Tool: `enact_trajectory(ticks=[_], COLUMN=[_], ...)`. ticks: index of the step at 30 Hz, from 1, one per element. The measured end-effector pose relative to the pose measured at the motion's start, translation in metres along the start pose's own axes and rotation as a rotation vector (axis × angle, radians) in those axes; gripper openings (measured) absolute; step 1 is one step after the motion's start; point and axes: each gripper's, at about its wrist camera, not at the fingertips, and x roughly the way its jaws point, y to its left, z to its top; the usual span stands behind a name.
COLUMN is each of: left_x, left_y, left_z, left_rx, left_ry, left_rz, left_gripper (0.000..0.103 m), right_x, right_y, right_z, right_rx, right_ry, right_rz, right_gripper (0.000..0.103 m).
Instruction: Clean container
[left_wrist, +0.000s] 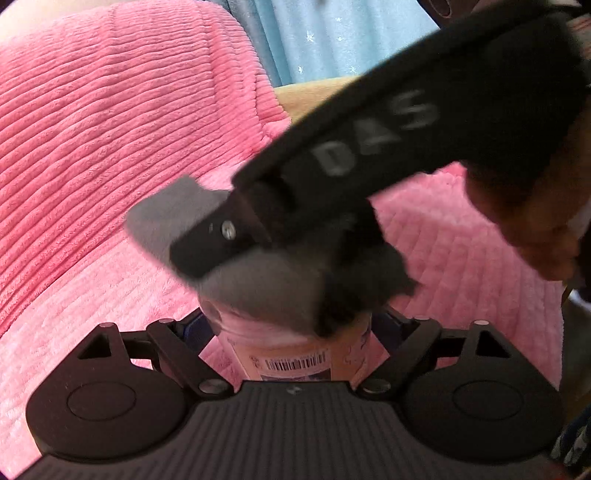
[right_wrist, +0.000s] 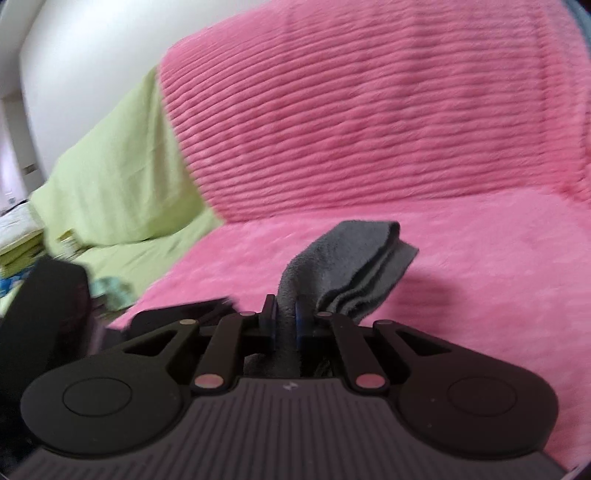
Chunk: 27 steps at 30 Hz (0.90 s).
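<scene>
Your left gripper (left_wrist: 291, 328) clamped the pale pink labelled plastic container (left_wrist: 295, 350); your right gripper (right_wrist: 286, 317), pinched narrow on the folded grey terry cloth (right_wrist: 347, 266), pressed it onto the container's mouth over the pink ribbed blanket (left_wrist: 110, 129).

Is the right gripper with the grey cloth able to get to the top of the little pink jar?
Probably yes. The right gripper is shut on the grey cloth, and in the left wrist view the cloth already sits at the open top of the pink jar, held by the left gripper. Nothing blocks it.
</scene>
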Motion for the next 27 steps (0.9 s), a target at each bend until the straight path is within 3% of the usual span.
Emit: enact_trajectory(ticks=[4, 10, 13, 16, 20, 22, 27], left_x=[0.001, 0.003, 0.003, 0.004, 0.003, 0.002, 0.005], left_y=[-0.003, 0.002, 0.003, 0.006, 0.007, 0.006, 0.005], left_z=[0.000, 0.000, -0.001, -0.001, 0.000, -0.002, -0.001], left_rx=[0.020, 0.008, 0.011, 0.010, 0.014, 0.028, 0.050], left_ry=[-0.010, -0.016, -0.021, -0.025, -0.027, -0.032, -0.041], left_rz=[0.003, -0.009, -0.011, -0.011, -0.015, -0.014, -0.011], left_gripper=[0.087, 0.087, 0.087, 0.087, 0.088, 0.088, 0.088], right_x=[0.006, 0.001, -0.014, -0.040, -0.070, -0.073, -0.063], right_y=[-0.006, -0.011, -0.023, -0.036, -0.040, -0.037, -0.032], right_z=[0.001, 0.005, 0.004, 0.002, -0.003, -0.006, -0.012], right_rx=[0.006, 0.017, 0.113, 0.210, 0.259, 0.241, 0.186], right_ry=[-0.040, -0.022, -0.022, -0.051, -0.066, -0.024, 0.081], right_rz=[-0.124, -0.220, -0.245, -0.195, 0.041, 0.100, 0.114], right_gripper=[0.007, 0.007, 0.007, 0.008, 0.008, 0.008, 0.008])
